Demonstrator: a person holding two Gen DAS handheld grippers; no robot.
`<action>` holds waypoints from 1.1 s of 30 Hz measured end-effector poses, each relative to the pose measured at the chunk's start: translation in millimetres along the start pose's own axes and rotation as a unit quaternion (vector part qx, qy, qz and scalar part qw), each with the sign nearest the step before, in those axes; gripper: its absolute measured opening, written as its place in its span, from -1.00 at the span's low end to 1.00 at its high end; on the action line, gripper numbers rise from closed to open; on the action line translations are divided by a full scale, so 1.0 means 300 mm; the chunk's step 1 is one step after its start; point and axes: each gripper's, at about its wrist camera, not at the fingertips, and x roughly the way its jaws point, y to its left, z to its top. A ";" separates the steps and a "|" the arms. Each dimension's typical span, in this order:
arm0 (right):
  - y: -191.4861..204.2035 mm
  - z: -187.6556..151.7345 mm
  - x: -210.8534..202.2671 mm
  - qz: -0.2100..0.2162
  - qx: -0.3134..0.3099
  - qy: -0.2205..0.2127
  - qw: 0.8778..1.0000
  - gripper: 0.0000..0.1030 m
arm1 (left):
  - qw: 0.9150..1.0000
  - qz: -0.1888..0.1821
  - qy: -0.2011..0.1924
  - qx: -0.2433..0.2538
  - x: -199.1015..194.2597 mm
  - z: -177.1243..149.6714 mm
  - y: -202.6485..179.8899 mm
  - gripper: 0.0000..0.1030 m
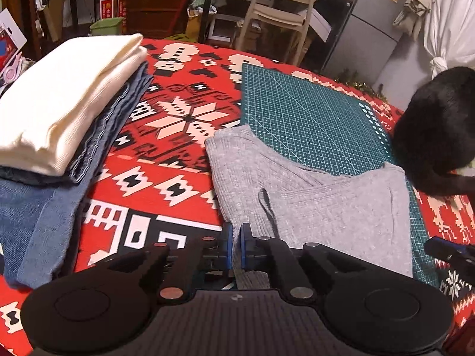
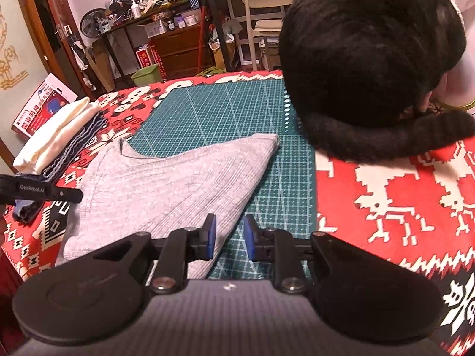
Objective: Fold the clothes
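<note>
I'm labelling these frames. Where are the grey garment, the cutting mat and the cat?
grey garment (image 1: pixel 311 204): left wrist view, middle of the fabric.
cutting mat (image 1: pixel 302 112): left wrist view, bare gridded surface.
cat (image 2: pixel 371 53): right wrist view, middle of its black back.

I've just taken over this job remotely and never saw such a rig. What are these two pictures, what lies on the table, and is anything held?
There is no robot arm. A person holds a pair of tongs in each hand, and each carries a wide-angle camera looking forward along its two fingers. One picture comes from the left tongs, the other from the right tongs.

On the red patterned tablecloth lies a green cutting mat, with a grey top partly on it. Further left sits a pile of folded clothes, cream on top, denim beneath. A black cat lies at the mat's right edge.

The left tongs are closed on the near edge of the grey top. The right tongs are open over its right edge, gripping nothing.
</note>
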 end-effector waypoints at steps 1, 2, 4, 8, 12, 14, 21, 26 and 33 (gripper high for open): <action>0.007 -0.004 0.004 0.001 -0.001 0.002 1.000 -0.57 | 1.000 0.000 -0.001 0.001 0.000 -0.003 0.002 -0.89; 0.012 -0.007 0.006 0.002 -0.003 0.003 1.000 -0.57 | 1.000 0.000 -0.002 0.001 0.000 -0.005 0.003 -0.89; 0.026 -0.009 0.007 0.005 -0.010 0.004 1.000 -0.57 | 1.000 -0.002 -0.004 -0.001 -0.001 -0.009 0.005 -0.89; 0.067 -0.013 0.016 0.012 -0.026 0.008 1.000 -0.57 | 1.000 -0.008 -0.006 -0.007 -0.002 -0.014 0.009 -0.89; 0.088 -0.033 0.042 0.017 -0.036 0.024 0.999 -0.57 | 1.000 -0.012 -0.004 -0.014 0.001 -0.019 0.020 -0.88; 0.096 -0.046 0.051 0.014 -0.045 0.034 0.998 -0.58 | 1.000 -0.015 -0.003 -0.018 -0.002 -0.020 0.027 -0.85; 0.133 -0.003 0.016 0.021 -0.064 0.002 0.998 -0.86 | 1.000 -0.006 -0.016 -0.021 -0.061 -0.025 0.042 -0.72; 0.168 0.039 0.086 0.020 -0.071 0.014 0.997 -0.86 | 1.000 -0.012 -0.027 -0.011 -0.102 -0.016 0.017 -0.67; 0.196 0.044 0.112 0.027 -0.069 0.030 0.997 -0.85 | 0.999 -0.035 -0.038 0.008 -0.127 -0.006 -0.045 -0.53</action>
